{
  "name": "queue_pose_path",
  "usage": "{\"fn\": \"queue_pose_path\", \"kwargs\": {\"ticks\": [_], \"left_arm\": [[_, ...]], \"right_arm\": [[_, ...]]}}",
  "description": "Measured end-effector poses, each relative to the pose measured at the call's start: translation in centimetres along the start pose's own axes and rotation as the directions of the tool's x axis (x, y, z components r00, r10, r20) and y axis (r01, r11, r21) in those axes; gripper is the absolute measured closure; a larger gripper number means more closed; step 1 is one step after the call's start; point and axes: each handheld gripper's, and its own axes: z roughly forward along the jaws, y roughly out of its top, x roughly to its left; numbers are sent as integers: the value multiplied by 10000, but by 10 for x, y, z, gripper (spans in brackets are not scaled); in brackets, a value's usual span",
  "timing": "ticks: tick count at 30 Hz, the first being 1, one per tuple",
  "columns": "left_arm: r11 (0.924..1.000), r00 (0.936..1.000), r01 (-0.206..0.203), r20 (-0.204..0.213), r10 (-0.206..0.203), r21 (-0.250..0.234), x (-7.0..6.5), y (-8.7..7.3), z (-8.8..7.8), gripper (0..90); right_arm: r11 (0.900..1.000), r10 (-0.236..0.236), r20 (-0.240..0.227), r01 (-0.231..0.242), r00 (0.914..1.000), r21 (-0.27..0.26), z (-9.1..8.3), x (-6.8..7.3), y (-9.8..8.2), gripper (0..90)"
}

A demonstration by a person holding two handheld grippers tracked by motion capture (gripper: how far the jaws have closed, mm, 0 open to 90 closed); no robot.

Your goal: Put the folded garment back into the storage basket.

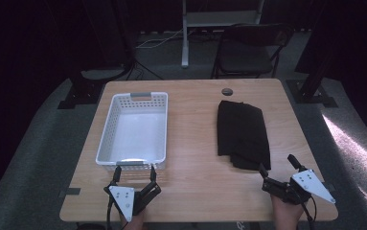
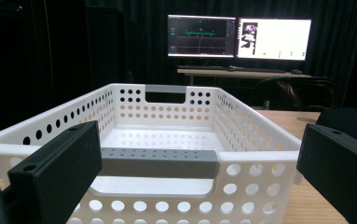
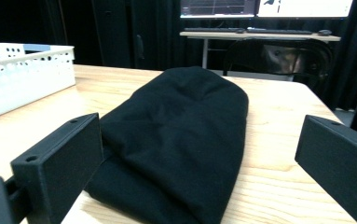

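Note:
A white perforated basket (image 1: pixel 108 125) with grey handles lies on the left half of the wooden table, nothing inside it. My left gripper (image 1: pixel 134 174) sits just before its near end, jaws wide open, the near grey handle (image 2: pixel 160 162) straight ahead of them. A folded black cloth (image 1: pixel 242 133) lies on the right half of the table. My right gripper (image 1: pixel 277 164) rests by the cloth's near right corner, open and holding nothing, and the black cloth (image 3: pixel 181 135) bulks between and beyond its jaws.
A grey cable grommet (image 1: pixel 227 91) is set in the table (image 1: pixel 190 143) near its far edge. A black chair (image 1: pixel 248 50) and a desk with two lit monitors (image 2: pixel 239 36) stand beyond the table. Bare wood lies between basket and cloth.

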Motion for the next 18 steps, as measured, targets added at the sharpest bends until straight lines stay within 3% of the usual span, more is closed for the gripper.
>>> {"fn": "queue_pose_path", "kwargs": {"ticks": [3,13,18], "left_arm": [[9996,9997,-253,73,252,149,-3,0,2,8],[9995,9996,-264,98,263,156,-3,0,2,7],[9995,9996,-267,104,266,144,-3,0,2,8]], "right_arm": [[9996,200,-17,-199,9998,201,-1,-1,0,0],[9987,140,264,-153,9996,487,2,0,-1,0],[9979,305,-168,-294,9994,581,2,1,-1,0]]}}
